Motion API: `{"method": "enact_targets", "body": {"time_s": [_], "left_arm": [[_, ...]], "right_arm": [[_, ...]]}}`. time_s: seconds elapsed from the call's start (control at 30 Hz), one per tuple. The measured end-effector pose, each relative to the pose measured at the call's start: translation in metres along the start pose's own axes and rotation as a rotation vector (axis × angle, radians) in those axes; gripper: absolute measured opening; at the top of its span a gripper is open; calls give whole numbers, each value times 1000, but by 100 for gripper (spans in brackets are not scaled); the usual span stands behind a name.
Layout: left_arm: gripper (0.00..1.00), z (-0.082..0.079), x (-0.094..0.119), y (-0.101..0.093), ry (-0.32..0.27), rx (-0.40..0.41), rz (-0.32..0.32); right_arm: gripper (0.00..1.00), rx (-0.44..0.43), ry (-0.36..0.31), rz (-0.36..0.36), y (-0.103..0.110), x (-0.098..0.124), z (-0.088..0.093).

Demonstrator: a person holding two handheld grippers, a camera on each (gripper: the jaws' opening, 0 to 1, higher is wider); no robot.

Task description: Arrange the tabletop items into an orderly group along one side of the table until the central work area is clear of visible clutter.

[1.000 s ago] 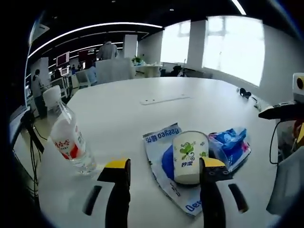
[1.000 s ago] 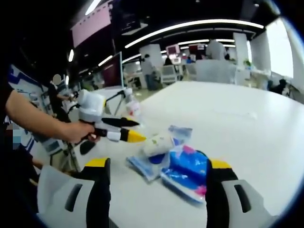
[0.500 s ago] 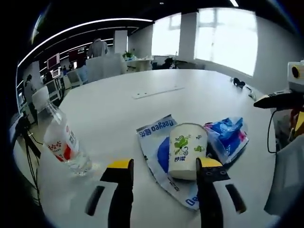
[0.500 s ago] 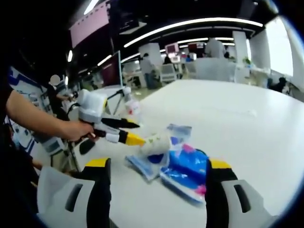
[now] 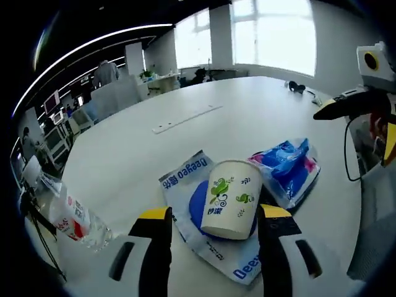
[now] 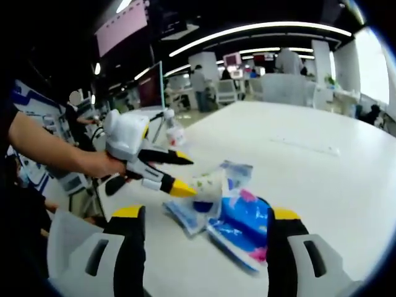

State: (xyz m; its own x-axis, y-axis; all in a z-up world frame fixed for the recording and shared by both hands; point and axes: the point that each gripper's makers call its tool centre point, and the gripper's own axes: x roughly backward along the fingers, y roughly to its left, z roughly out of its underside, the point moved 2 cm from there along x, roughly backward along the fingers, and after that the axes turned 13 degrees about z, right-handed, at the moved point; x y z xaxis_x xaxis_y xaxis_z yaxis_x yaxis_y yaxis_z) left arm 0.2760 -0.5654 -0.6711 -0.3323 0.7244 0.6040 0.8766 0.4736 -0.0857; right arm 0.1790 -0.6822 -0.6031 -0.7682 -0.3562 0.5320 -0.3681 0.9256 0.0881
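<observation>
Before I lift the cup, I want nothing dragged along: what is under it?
The cup sits on a white and blue Deeyeo packet, partly over its blue patch. The part of the packet beneath the cup is hidden.

Bright daylight from blown-out windows (image 5: 272, 31) washes the white table (image 5: 247, 111). Ceiling strip lights (image 6: 260, 30) curve with fisheye distortion. The right gripper view is softer, slightly blurred. Shadows are faint.
</observation>
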Motion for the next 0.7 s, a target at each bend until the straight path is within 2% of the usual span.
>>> {"method": "enact_targets", "body": {"time_s": [0.17, 0.3, 0.5, 0.6, 0.7], "left_arm": [[55, -4, -9, -1, 9, 2, 13], [55, -1, -16, -3, 46, -12, 28], [53, 0, -25, -4, 62, -8, 43], [52, 4, -30, -5, 88, -20, 55], [46, 10, -31, -10, 136, -39, 82]], "right_arm": [[78, -10, 12, -9, -7, -1, 3], [77, -17, 14, -6, -15, -1, 3], [77, -16, 15, -5, -24, -1, 0], [77, -27, 17, -1, -29, -2, -1], [77, -24, 15, -1, -32, -3, -4]]}}
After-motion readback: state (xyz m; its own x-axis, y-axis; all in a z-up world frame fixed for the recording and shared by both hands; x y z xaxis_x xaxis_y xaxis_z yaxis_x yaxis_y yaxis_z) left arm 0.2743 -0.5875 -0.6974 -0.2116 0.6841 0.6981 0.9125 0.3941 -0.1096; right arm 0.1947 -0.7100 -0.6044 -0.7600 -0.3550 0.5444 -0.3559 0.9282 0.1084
